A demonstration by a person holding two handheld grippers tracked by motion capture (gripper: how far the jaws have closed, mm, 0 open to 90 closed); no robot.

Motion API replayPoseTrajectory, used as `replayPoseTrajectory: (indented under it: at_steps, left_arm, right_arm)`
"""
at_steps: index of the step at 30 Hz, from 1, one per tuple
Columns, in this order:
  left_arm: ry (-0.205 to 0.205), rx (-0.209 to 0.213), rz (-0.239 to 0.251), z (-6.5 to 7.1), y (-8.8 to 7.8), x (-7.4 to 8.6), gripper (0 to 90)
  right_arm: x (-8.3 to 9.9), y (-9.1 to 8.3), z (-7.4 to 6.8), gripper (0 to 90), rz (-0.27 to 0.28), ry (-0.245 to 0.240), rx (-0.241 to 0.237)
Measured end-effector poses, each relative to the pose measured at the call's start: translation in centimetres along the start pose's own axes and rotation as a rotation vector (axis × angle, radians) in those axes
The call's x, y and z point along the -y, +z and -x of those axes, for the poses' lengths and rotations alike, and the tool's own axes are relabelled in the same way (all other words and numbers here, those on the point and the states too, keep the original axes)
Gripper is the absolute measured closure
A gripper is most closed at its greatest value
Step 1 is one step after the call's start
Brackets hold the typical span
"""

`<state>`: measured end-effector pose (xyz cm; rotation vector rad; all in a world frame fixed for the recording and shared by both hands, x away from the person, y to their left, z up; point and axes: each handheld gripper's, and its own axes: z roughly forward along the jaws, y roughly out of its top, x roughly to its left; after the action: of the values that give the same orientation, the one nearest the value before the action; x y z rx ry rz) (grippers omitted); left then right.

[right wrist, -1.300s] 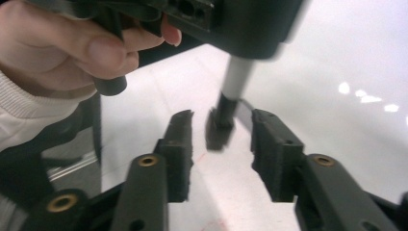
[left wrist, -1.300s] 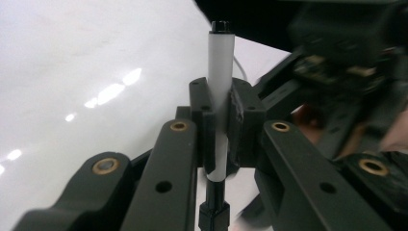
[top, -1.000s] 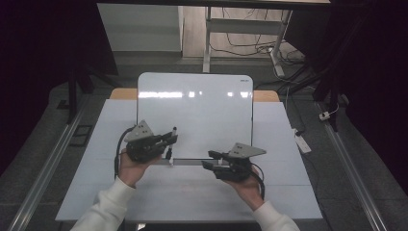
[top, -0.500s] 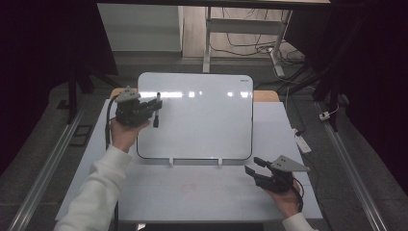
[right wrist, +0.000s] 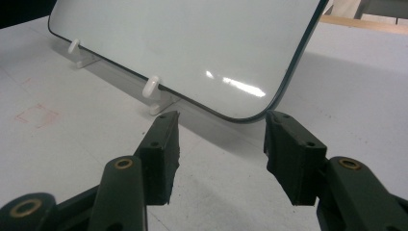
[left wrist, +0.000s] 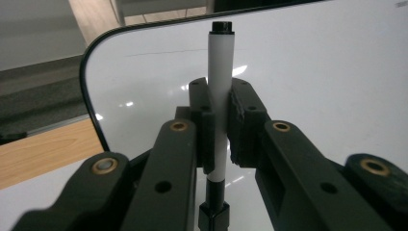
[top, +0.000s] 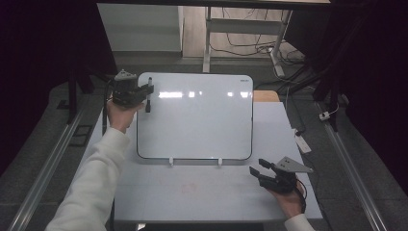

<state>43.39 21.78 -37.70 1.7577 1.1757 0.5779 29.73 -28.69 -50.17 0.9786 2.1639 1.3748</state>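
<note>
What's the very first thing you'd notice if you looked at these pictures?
The big shiny whiteboard propped up in the middle of the table grabs the eye first. Next is the white marker pinched upright in the left gripper by the board's top left corner. The right gripper waits open near the board's bottom right corner.

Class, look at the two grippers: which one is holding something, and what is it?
The left gripper, up at the whiteboard's far left corner, is shut on a white marker. The right gripper, near the table's front, is open and empty.
</note>
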Motion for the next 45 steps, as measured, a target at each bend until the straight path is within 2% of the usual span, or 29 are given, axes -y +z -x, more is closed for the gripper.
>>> replayPoseTrajectory:
  at_steps: [7, 17, 25, 28, 30, 32, 37, 40, 45]
  left_arm:
    - [0.013, -0.046, -0.013, -0.3, 1.3, -0.1, 79.6]
    - [0.081, -0.134, -0.018, 0.5, 2.7, 0.0, 78.6]
    - [0.113, -0.15, -0.016, 0.9, 2.8, 0.0, 74.7]
    - [0.128, -0.144, 0.002, 1.0, 2.3, -0.1, 66.1]
    - [0.121, -0.122, 0.016, 1.1, 1.7, -0.2, 58.8]
    - [0.122, -0.075, 0.007, 1.1, 1.0, -0.2, 52.6]
    - [0.132, 0.012, -0.005, 1.6, -0.8, 0.7, 46.1]
    - [0.159, 0.045, -0.03, 2.0, -2.0, 1.8, 43.8]
    - [0.166, 0.1, -0.059, 2.8, -4.4, 5.1, 39.2]
  right_arm:
    - [0.2, 0.1, 0.1, 46.3, -0.006, 0.013, -0.003]
    - [0.3, 0.3, 0.0, 46.2, -0.015, 0.006, -0.013]
    - [0.5, 0.3, 0.2, 46.2, -0.016, 0.014, -0.021]
    - [0.5, 0.4, 0.2, 46.2, -0.017, 0.014, -0.022]
    - [0.5, 0.4, 0.2, 46.2, -0.017, 0.017, -0.021]
    - [0.5, 0.4, 0.2, 46.2, -0.019, 0.018, -0.019]
    - [0.6, 0.4, 0.3, 45.7, -0.024, -0.003, -0.011]
    - [0.5, 0.3, 0.3, 45.3, -0.02, -0.022, -0.007]
    - [0.5, 0.4, 0.4, 44.3, -0.017, -0.038, -0.006]
